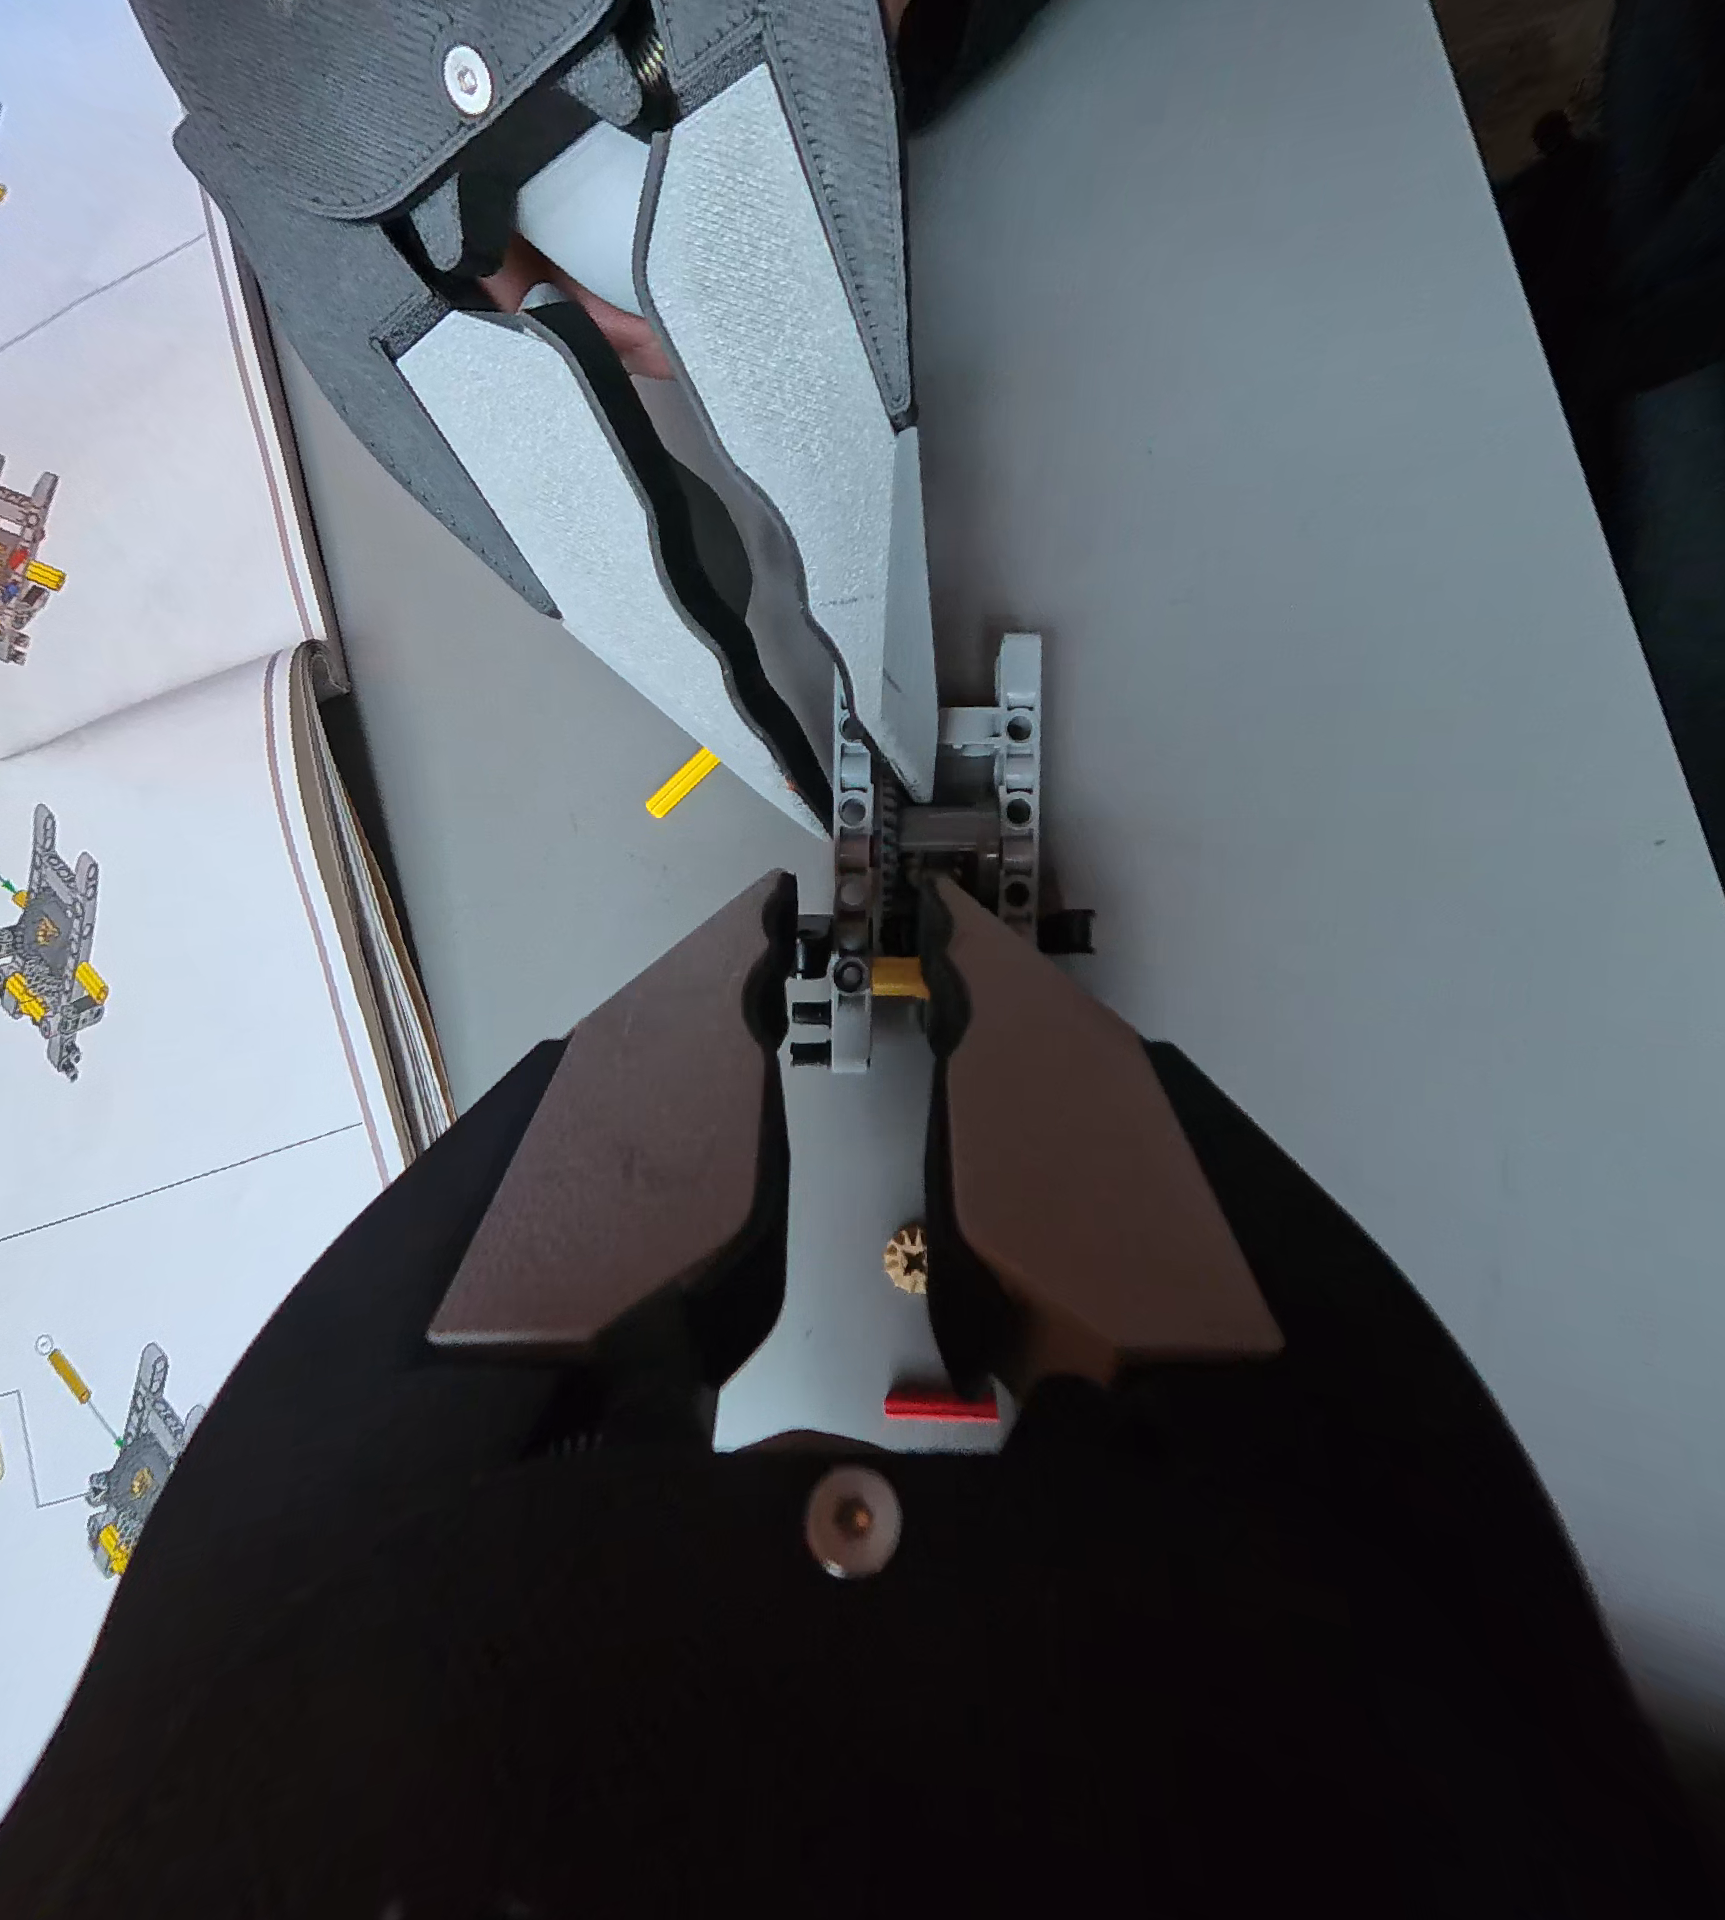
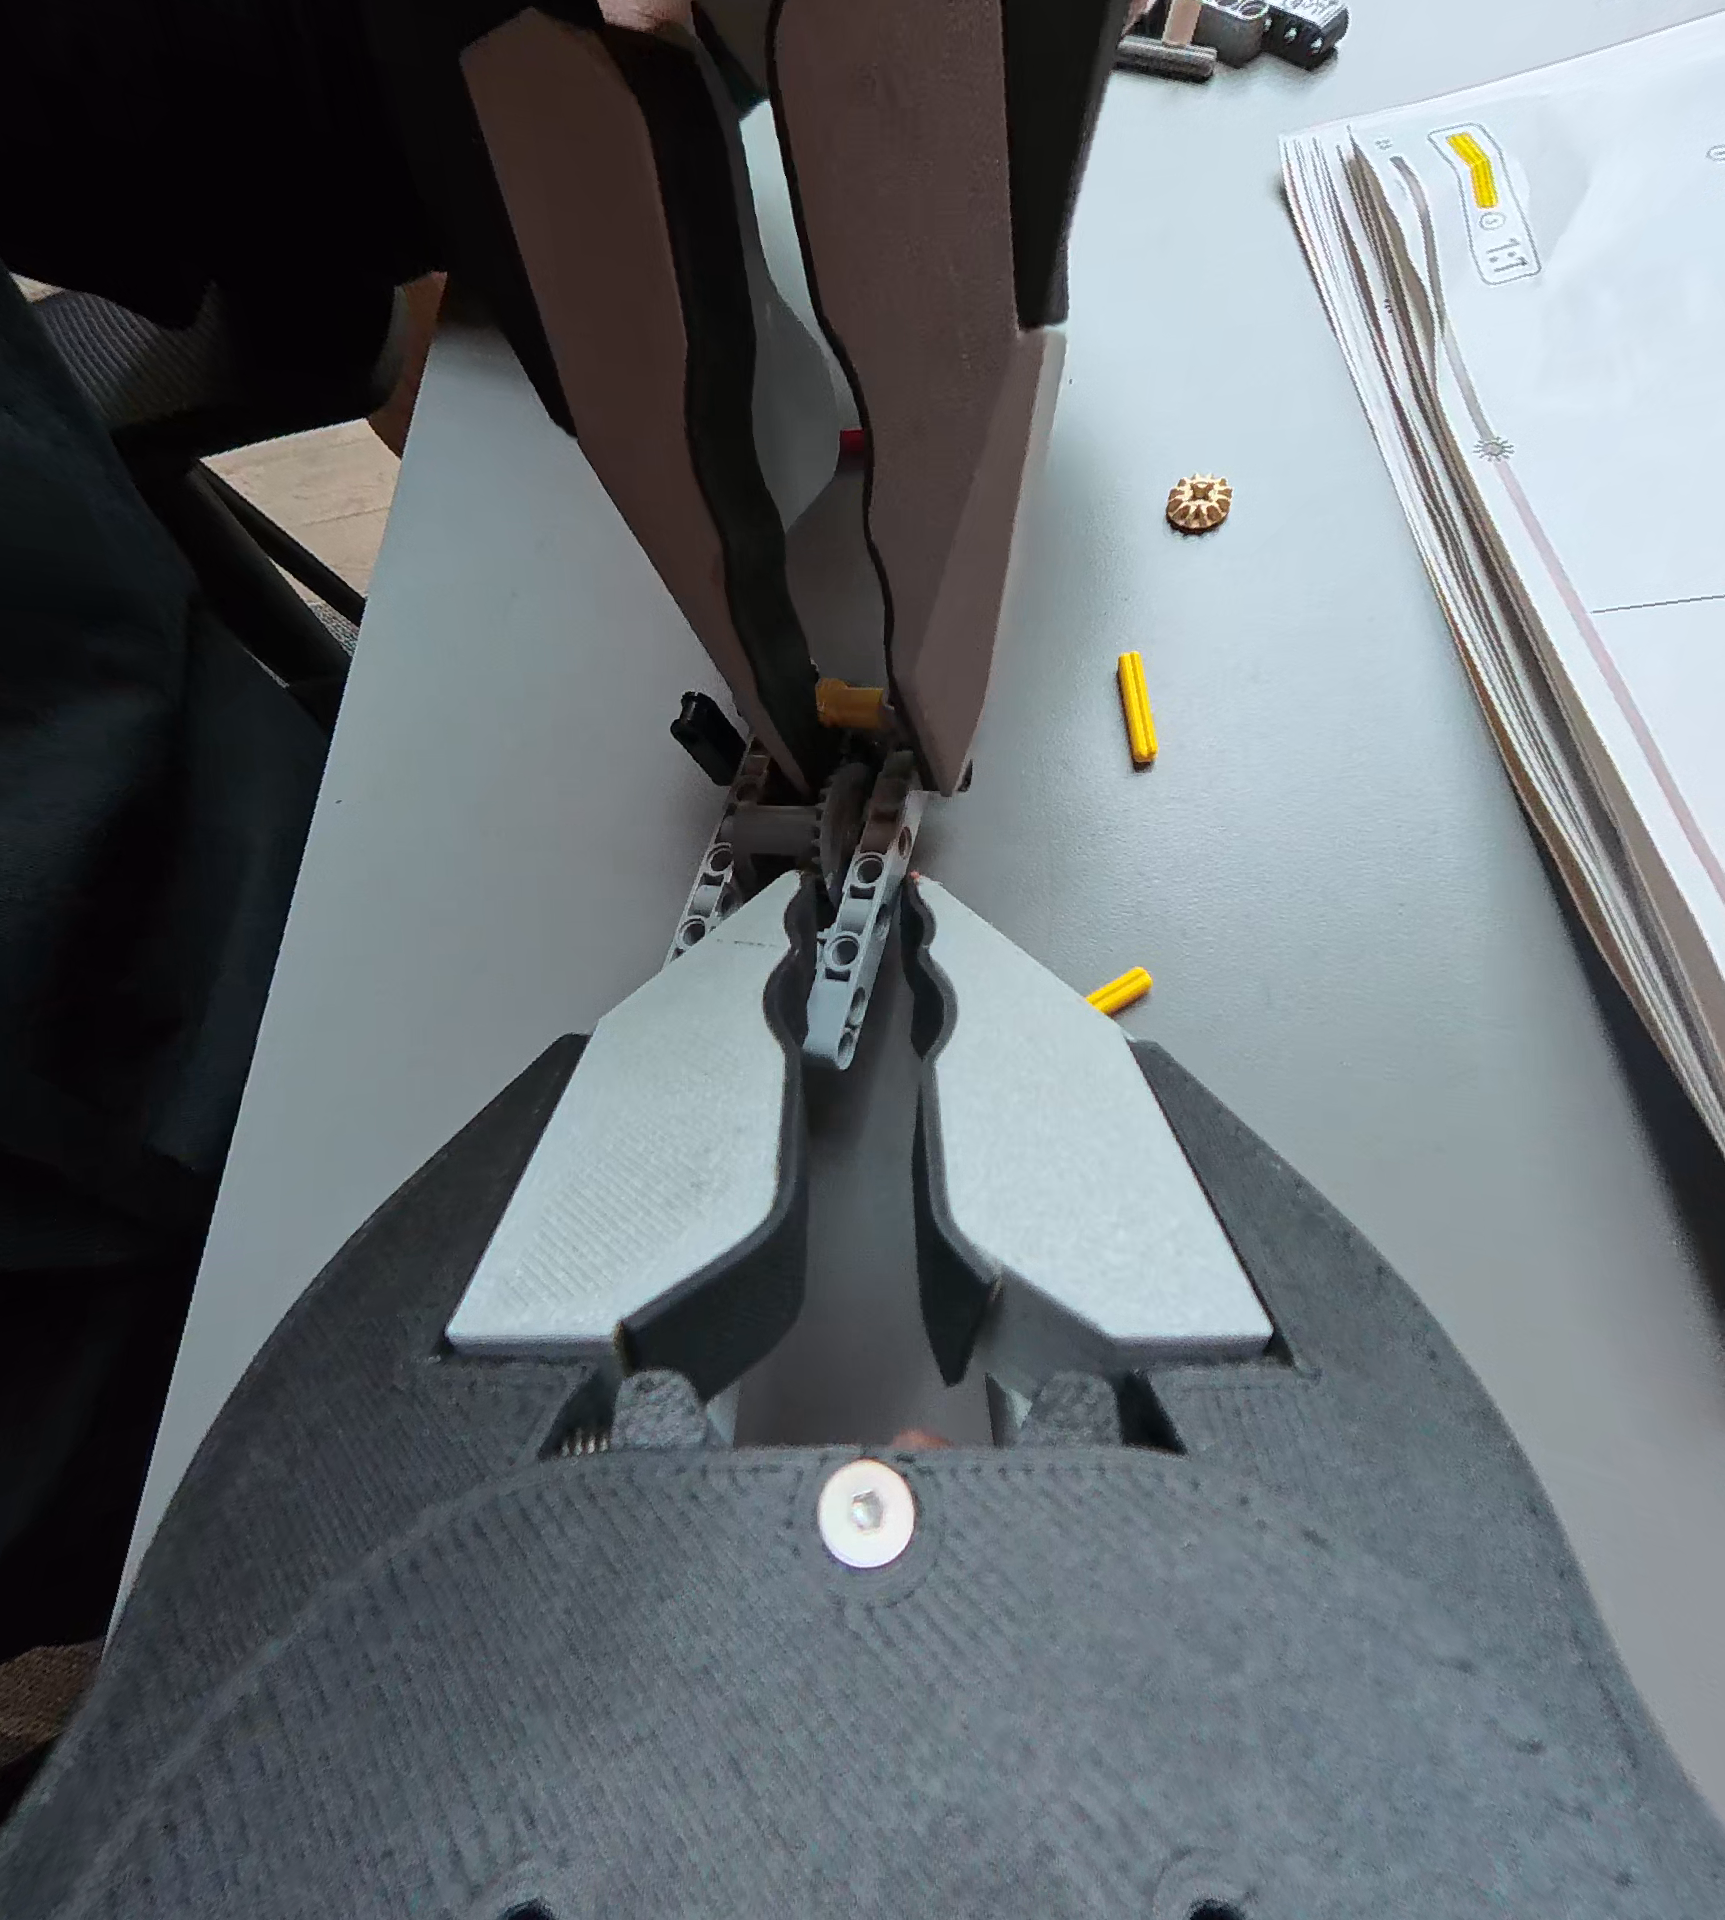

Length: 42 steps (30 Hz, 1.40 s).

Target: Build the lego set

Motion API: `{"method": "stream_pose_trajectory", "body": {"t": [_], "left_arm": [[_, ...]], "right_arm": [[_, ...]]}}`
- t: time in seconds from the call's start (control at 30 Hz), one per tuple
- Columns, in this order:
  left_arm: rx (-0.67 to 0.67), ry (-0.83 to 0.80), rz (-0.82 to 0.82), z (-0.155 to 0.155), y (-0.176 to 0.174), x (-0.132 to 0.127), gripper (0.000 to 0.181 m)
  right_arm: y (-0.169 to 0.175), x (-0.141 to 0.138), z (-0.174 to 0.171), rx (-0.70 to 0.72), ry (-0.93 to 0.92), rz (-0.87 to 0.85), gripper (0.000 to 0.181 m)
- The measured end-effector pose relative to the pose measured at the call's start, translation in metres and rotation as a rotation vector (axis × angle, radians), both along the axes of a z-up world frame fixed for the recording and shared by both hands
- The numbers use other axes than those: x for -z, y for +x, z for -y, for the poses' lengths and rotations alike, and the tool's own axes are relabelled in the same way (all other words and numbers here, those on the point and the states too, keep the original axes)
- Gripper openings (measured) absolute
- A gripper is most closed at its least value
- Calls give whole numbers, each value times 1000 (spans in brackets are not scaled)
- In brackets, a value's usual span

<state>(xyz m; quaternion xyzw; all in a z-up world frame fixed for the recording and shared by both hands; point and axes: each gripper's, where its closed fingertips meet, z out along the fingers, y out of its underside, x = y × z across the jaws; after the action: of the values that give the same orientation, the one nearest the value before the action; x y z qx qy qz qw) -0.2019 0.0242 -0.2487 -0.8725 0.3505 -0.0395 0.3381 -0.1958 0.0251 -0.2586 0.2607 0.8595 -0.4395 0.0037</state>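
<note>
While both grippers pinch the grey lego frame [image 1: 925, 831] on the table [image 1: 1253, 623], left gripper [image 1: 863, 914] & right gripper [image 2: 853, 894] are narrowed onto opposite ends, prob. bracing it for the next yellow rod [image 2: 1135, 709], lying nearby.

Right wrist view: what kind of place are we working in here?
Probably an office or a desk workspace: a plain grey table, an open instruction booklet on it, loose pieces such as a tan gear, and what looks like a chair beside the table.
</note>
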Motion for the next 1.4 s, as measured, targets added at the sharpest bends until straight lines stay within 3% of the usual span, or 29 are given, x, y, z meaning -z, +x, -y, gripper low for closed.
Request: {"method": "stream_pose_trajectory", "body": {"t": [0.57, 1.03, 1.4], "left_arm": [[39, 17, -1, 0, 8, -4, 0], [38, 57, -18, -1, 4, 0, 0], [32, 52, -12, 0, 4, 0, 0]], "right_arm": [[-1, 0, -1, 1, -3, 2, 12], [-1, -8, -6, -2, -50, 3, 17], [-17, -24, -41, 95, -100, -9, 20]]}}
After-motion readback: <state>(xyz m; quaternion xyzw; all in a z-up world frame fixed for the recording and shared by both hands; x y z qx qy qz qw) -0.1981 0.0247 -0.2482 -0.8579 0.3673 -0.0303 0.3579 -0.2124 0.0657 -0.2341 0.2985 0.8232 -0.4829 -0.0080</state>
